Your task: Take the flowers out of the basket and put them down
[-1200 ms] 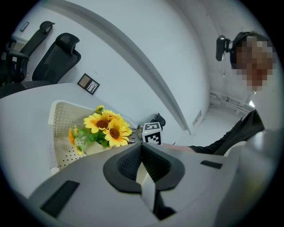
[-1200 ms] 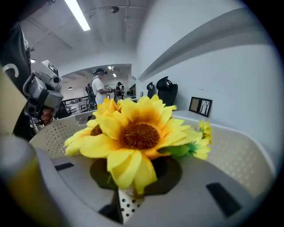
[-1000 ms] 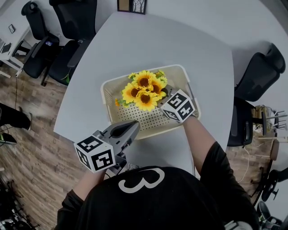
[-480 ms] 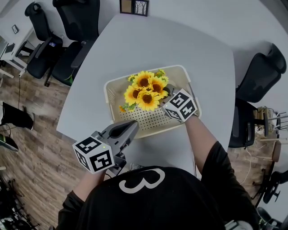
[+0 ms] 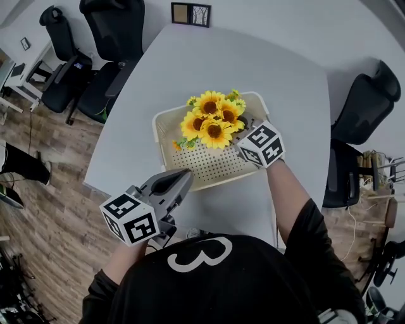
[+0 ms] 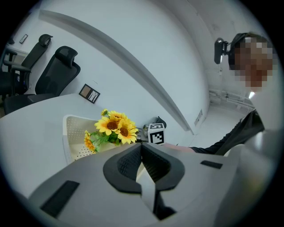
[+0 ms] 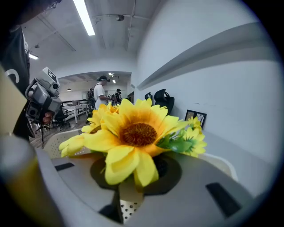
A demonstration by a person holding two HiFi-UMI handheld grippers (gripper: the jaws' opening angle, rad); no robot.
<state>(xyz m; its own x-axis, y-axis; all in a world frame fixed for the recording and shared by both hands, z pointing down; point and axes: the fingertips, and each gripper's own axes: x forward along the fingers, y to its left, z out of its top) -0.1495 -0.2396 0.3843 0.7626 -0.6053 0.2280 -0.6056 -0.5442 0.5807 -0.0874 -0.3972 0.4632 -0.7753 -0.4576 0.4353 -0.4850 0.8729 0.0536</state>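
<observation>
- Fingers of the left gripper (image 6: 142, 147) are pressed together on nothing. They hover over the near edge of the surface (image 5: 209, 57), at the near rim of the basket (image 5: 212, 163).
- Over the basket's right side, the right gripper (image 7: 132, 184) has its fingers clenched on the flowers (image 5: 214, 120). The grip looks to sit low on the bunched stems, though the big front bloom covers the fingertips in that gripper's own view.
- Blooms fan out just past and above those fingers, with the small buds and leaves on the far side of the bunch.
- Handling, as a judgement: the bunch is probably light and top-heavy.
  - Its petals look soft and easy to crush, while the stems are likely stiffer.
  - The gathered stems just under the heads are the place to hold, never the heads.
  - A narrow pinch may let the bunch swivel or one stem slip out, so it wants keeping upright and laying down gently.
- The flowers stand over the far half of the basket, heads above its far rim. Whether the stem ends are clear of the basket floor cannot be told.
- The basket sits close to the near edge of the surface, roughly midway along it.
- Farther off, a small picture frame (image 5: 190, 14) lies at the far edge, and office chairs (image 5: 114, 38) stand on the floor beyond the far left corner.
</observation>
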